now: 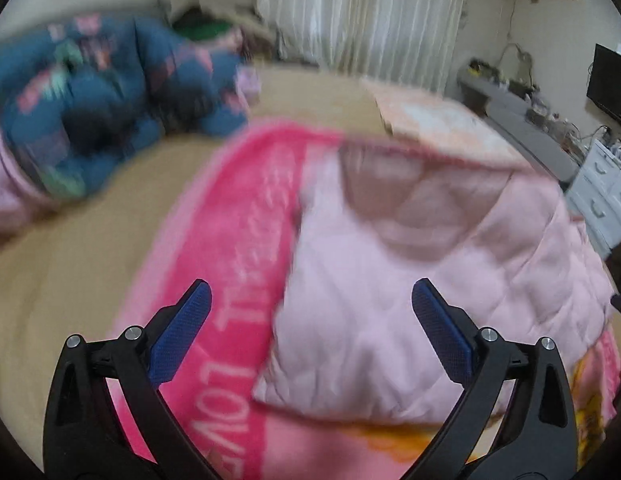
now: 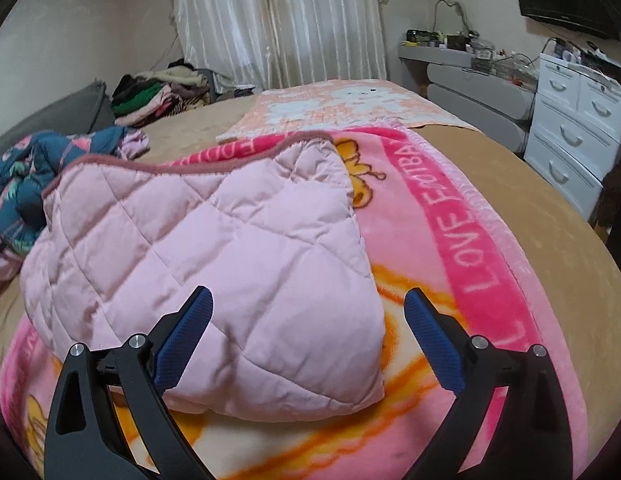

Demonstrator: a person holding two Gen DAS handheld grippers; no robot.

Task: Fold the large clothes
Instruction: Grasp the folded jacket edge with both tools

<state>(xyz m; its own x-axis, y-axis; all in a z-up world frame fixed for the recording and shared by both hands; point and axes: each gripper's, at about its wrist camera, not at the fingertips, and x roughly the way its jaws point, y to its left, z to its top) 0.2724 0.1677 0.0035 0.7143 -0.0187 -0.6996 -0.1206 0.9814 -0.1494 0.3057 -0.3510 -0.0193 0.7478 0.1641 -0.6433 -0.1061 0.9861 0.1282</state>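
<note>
Your pink jacket (image 2: 214, 280) lies folded on the blanket (image 2: 470, 240); your left claw (image 1: 310, 332) and right claw (image 2: 306, 332) gape wide, holding nothing; the blue garment (image 1: 110, 108) looks unfolded.

The pink quilted garment (image 2: 214, 264) is a smooth cloth with a slight sheen, puffy, stitched in a diamond pattern, and it has a darker fuzzy trim along one edge. Under it the pink blanket (image 2: 470, 240) looks fleecy and soft, matt, with printed letters. The bed (image 2: 510, 184) near its right edge is covered by a tan cloth, matt and plain. The fingers (image 2: 182, 344) of the right gripper have blue pads with a fine rough texture, fixed on black matt plastic arms with small shiny metal pins. The white drawers (image 2: 574, 128) beside the bed look like glossy plastic. The curtain (image 2: 278, 20) is a thin cloth with a silky shine.
</note>
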